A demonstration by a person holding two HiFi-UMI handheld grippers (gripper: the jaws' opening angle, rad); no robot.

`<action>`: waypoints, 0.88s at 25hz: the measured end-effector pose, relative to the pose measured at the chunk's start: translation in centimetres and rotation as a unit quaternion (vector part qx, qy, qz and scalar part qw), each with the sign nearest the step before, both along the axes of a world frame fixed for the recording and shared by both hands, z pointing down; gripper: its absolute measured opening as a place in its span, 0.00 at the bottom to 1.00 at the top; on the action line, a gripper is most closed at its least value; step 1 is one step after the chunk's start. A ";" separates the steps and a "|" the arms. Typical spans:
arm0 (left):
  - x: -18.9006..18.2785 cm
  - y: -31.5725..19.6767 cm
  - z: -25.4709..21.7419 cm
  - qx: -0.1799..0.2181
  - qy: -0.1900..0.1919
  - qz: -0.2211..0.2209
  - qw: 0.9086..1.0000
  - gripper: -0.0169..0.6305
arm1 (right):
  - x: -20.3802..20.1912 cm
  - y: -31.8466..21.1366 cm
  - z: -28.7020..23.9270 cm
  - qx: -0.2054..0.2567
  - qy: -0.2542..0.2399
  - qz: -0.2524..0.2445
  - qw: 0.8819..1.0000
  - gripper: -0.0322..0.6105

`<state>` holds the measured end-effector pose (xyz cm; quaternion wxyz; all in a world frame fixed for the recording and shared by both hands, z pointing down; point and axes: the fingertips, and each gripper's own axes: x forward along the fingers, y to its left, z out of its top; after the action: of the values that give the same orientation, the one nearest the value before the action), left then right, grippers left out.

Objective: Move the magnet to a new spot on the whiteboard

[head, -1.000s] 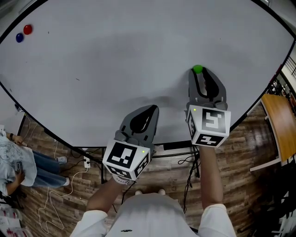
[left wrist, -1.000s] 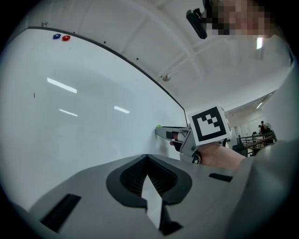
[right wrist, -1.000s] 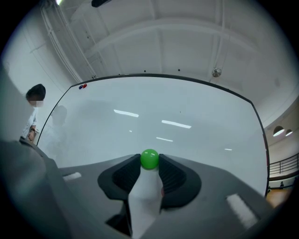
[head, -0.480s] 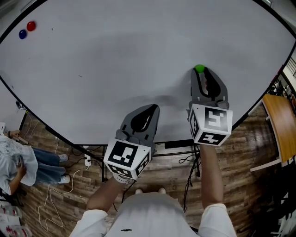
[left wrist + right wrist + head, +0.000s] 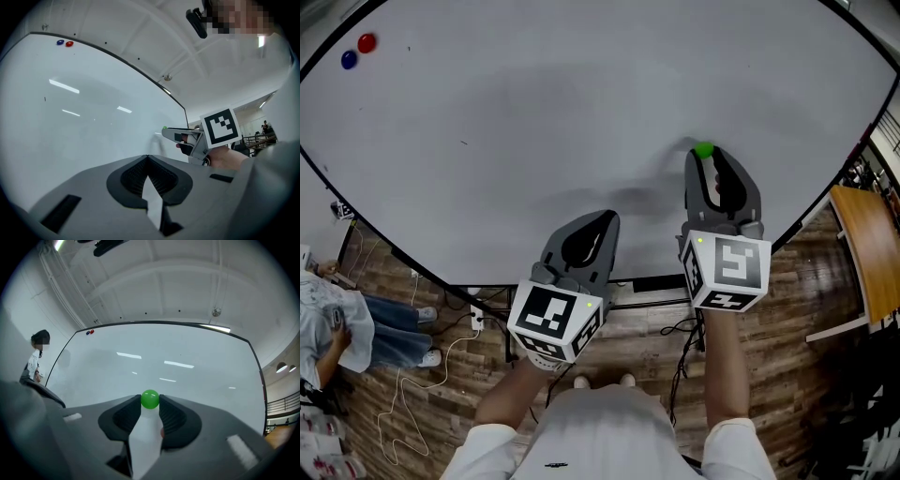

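Far left, below the whiteboard (image 5: pixel 534 94), a person (image 5: pixel 333 333) in a white top and jeans is on the wood floor (image 5: pixel 441 309), with a white cable (image 5: pixel 408 398) trailing nearby. At the board's top left corner sit a blue magnet (image 5: pixel 349 60) and a red magnet (image 5: pixel 367 42), just beside each other and well apart from both of your grippers.

Your left gripper (image 5: pixel 607 217) is over the lower middle of the board, tip pointing up at it. Its jaws are fully closed, tips pressed together, with nothing between them. Can't tell if the tip touches the board. The marker cube sits at its rear, near your wrist.

Your right gripper (image 5: pixel 703 157) is to the right of it and reaches higher up the board. Its jaws are closed down to a narrow gap, and they pinch the green magnet (image 5: pixel 150 399) at the very tips, one jaw on each side. The magnet is a small round ball that sticks out just past the jaw ends. It sits at the lower right part of the board, right at the board face. Contact with the board can't be confirmed from any view. The two grippers are near each other but not touching.
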<state>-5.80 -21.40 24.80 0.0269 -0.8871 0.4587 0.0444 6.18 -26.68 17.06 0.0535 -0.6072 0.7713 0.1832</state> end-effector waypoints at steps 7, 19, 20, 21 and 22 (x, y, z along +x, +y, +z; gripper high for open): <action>-0.7 0.6 1.1 -0.011 0.005 -0.005 1.000 0.04 | 0.3 2.4 1.9 -0.017 -0.023 -0.014 1.000 0.25; -1.9 1.6 2.6 -0.015 0.019 -0.018 1.000 0.04 | 0.9 5.7 6.2 -0.047 -0.017 -0.018 0.999 0.25; -2.1 1.7 2.7 -0.014 0.021 -0.021 0.999 0.04 | 0.9 5.9 6.9 -0.054 -0.018 -0.019 0.998 0.25; -2.2 1.8 2.8 -0.013 0.022 -0.023 0.999 0.04 | 0.8 6.0 7.5 -0.060 -0.019 -0.020 0.998 0.25; -2.3 1.9 2.9 -0.012 0.020 -0.024 0.999 0.04 | 0.8 6.1 8.1 -0.065 -0.023 -0.021 0.997 0.25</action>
<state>-8.07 -19.54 27.69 0.0083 -0.8749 0.4810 0.0563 6.96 -20.57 25.13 0.0353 -0.5967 0.7930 0.1175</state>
